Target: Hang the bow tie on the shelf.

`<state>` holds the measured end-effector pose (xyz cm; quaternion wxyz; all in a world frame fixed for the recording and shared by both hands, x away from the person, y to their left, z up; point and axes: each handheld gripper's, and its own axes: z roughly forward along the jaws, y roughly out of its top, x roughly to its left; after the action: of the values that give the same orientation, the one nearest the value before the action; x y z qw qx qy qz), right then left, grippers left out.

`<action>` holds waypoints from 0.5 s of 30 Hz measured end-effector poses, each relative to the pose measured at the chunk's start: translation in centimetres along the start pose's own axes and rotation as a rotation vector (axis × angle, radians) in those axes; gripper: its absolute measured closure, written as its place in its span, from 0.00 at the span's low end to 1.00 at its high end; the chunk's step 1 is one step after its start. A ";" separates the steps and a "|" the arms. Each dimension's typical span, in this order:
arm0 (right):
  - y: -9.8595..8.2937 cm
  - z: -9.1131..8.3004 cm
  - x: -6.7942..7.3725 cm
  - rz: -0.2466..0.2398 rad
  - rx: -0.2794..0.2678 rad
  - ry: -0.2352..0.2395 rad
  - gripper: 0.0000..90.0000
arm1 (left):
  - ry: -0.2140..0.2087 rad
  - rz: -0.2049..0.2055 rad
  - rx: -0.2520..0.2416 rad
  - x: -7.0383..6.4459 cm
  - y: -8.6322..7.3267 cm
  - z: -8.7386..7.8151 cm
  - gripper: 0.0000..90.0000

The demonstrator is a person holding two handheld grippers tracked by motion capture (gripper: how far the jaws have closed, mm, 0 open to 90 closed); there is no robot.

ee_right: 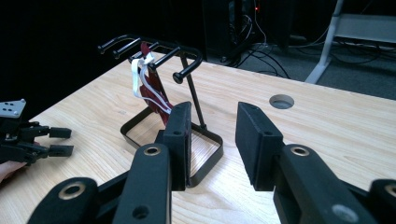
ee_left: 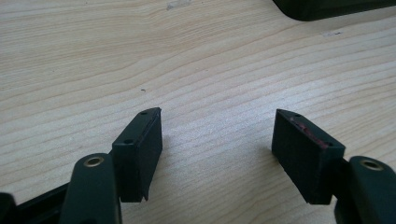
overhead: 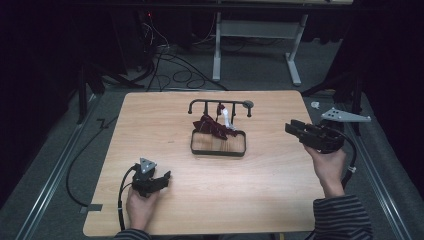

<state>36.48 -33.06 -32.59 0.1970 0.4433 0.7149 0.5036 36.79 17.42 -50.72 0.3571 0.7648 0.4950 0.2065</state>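
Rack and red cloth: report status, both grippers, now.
Left gripper open, low over bare table. Right gripper open, empty, aimed at rack. Red cloth with white strap hangs on rack. Nothing between.

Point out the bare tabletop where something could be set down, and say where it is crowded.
Bare wood lies between the black rack and the near table edge, flanked by the left tool and right tool. The far-left corner is bare too. The rack's middle is crowded: a dark red cloth with white straps hangs there.
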 end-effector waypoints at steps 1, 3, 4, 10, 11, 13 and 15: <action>-0.1 0.0 0.0 0.003 -0.001 -0.001 0.75 | 0.000 0.000 0.000 0.0 0.0 0.0 0.38; -0.3 -0.2 -0.1 0.005 0.000 0.000 0.75 | 0.000 0.000 0.000 0.0 0.0 0.0 0.38; -0.4 -0.2 -0.1 0.008 -0.001 0.000 0.75 | 0.000 0.000 0.000 0.0 0.0 0.0 0.38; -1.2 -0.4 -0.3 0.020 0.001 -0.003 0.75 | 0.001 0.001 0.000 0.0 0.0 0.0 0.38; -1.3 -0.4 -0.4 0.023 0.002 -0.003 0.75 | 0.001 0.001 0.000 0.0 0.0 0.0 0.38; -1.5 -0.4 -0.4 0.029 0.005 -0.004 0.75 | 0.001 0.001 0.001 0.0 0.0 0.0 0.38; -1.8 -0.5 -0.5 0.035 0.005 -0.002 0.75 | 0.001 0.001 0.001 0.0 0.0 0.0 0.38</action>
<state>35.62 -33.87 -34.04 0.1877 0.4570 0.7081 0.5045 36.78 17.40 -50.72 0.3565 0.7650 0.4948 0.2068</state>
